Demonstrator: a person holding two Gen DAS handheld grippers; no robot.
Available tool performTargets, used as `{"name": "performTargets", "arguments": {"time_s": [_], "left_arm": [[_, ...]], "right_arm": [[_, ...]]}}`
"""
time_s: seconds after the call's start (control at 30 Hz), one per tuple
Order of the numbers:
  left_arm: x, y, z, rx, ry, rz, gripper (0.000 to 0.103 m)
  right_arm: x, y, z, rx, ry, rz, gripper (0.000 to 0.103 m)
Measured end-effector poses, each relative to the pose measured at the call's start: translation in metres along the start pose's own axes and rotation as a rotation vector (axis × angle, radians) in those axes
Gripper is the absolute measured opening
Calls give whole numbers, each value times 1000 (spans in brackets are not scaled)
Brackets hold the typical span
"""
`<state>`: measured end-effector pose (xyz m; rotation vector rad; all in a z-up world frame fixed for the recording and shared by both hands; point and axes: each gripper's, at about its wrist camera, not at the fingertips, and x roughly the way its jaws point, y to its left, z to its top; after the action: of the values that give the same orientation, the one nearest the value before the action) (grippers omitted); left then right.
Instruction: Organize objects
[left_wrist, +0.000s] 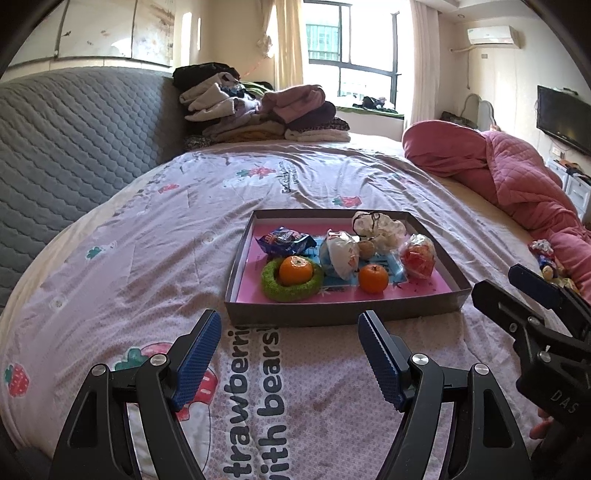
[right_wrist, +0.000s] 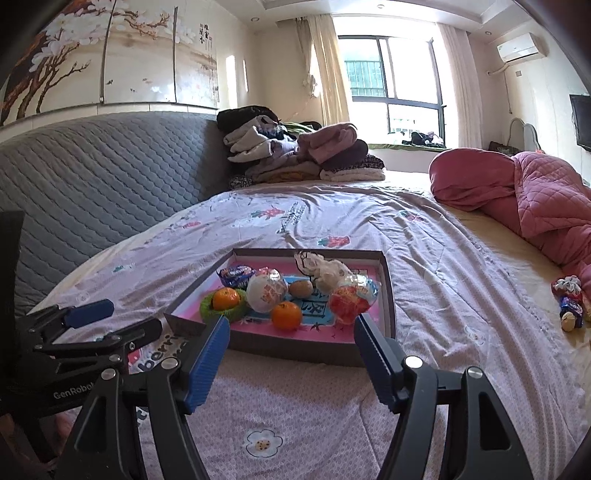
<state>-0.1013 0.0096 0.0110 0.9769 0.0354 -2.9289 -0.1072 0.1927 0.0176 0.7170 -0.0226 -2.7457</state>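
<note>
Both grippers wide open, nothing held, above the bedspread (left_wrist: 155, 258) just short of the tray.
We see left gripper (left_wrist: 288, 350) and right gripper (right_wrist: 291, 354) empty; shallow tray (left_wrist: 340, 308) holds two oranges (left_wrist: 373, 278), one in a green ring (left_wrist: 273, 286), plus wrapped snacks (left_wrist: 282, 240).

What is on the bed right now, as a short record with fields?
surface: lilac strawberry-print bedsheet
container: shallow grey cardboard box with pink floor
in box: two oranges, one sitting in a green fuzzy ring, one loose; blue snack packet
outside box: small wrapped items near pink quilt
left tongs: open, empty
right tongs: open, empty
</note>
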Motion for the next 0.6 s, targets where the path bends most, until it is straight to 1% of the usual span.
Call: {"name": "performTargets", "arguments": {"time_s": [0.37, 0.43, 0.6], "left_arm": [[2, 1, -11, -6, -21, -7, 77], [3, 2, -11, -7, -15, -16, 77], [5, 4, -15, -6, -29, 0, 77]], "right_arm": [[2, -2, -8, 15, -25, -14, 69], [2, -2, -9, 20, -26, -17, 69], [4, -6, -15, 35, -27, -21, 69]]}}
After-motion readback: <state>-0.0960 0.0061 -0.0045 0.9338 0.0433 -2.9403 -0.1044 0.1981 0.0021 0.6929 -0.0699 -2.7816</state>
